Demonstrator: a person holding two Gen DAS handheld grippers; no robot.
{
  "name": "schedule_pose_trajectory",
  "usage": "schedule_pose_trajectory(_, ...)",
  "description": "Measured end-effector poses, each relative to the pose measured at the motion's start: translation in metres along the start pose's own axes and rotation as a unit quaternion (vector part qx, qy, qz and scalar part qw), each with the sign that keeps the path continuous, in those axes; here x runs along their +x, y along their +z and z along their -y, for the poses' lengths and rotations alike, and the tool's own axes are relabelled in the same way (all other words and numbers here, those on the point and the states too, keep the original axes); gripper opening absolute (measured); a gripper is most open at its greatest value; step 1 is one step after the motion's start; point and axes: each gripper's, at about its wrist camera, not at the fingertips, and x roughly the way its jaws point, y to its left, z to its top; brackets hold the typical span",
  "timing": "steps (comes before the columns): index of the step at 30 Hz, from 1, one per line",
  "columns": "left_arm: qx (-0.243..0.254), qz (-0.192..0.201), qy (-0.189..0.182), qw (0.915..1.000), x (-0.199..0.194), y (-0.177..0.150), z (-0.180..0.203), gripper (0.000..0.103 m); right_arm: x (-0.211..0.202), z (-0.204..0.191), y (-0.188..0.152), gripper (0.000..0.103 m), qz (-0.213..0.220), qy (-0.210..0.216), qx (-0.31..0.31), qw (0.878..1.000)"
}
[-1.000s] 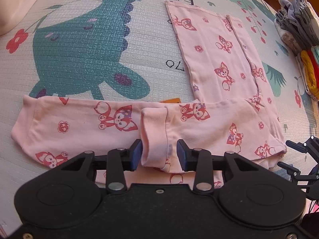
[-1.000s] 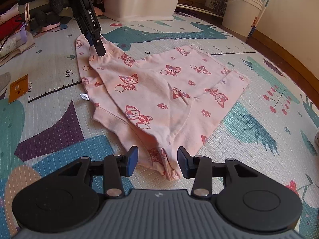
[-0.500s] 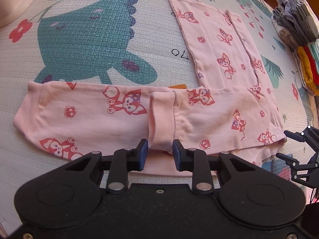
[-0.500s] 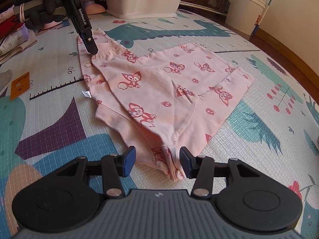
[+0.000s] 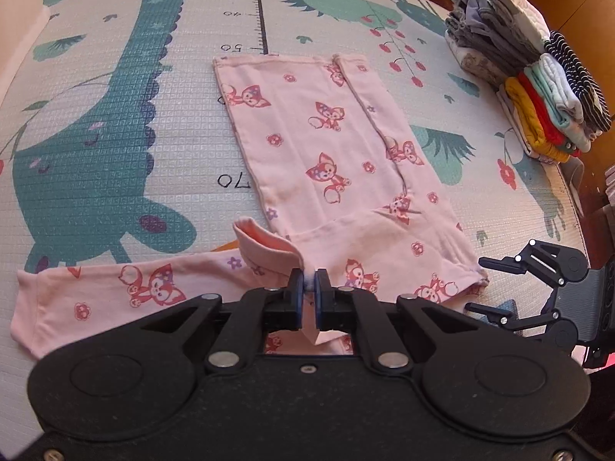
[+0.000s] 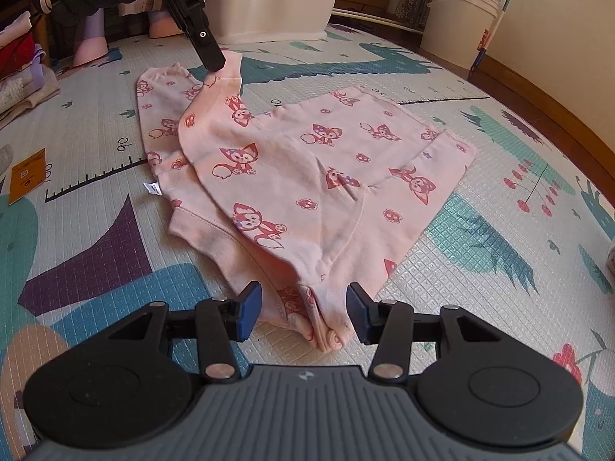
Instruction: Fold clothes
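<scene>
Pink fox-print top [image 5: 338, 146]: left claw [image 5: 306, 292] is pinching sleeve cuff [image 5: 265, 246]; right claw [image 6: 304, 309] is gaping at shoulder. Risk: unpinned body dragging, fold skewing.

Left gripper [image 5: 306, 288] now clamped on the sleeve cuff [image 5: 265, 244] of the pink top [image 5: 326, 146], jaws wide apart around it a second ago, narrower half a second ago. Cuff lifted off the play mat [image 5: 115, 115] (flat on the other sleeve before), its open end curling upward. In the right wrist view, raised sleeve drawn up into a ridge toward the left gripper [image 6: 211, 59]. Right gripper [image 6: 303, 311] spread slightly wider around the shoulder corner [image 6: 326, 330], still not gripping.
</scene>
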Motion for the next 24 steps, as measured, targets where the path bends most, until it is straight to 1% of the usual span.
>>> schedule_pose_trajectory(5,0.022,0.031,-0.034,0.9987,0.006,0.037,0.041,0.003,-0.001,-0.002,-0.001,0.049,0.007,0.011,0.003,1.000)
schedule_pose_trajectory(9,0.033,0.047,-0.041,0.9975,0.019,0.063,0.059,0.003,0.000,0.000,-0.004,0.049,0.002,0.020,0.015,1.000)
schedule_pose_trajectory(17,0.040,0.070,-0.018,0.9966,0.048,0.108,0.073,0.003,-0.003,0.008,-0.008,0.049,0.006,0.030,0.034,0.999)
schedule_pose_trajectory(24,0.044,0.079,0.002,0.9959,0.072,0.133,0.081,0.003,-0.005,0.012,-0.008,0.049,0.012,0.038,0.043,0.998)
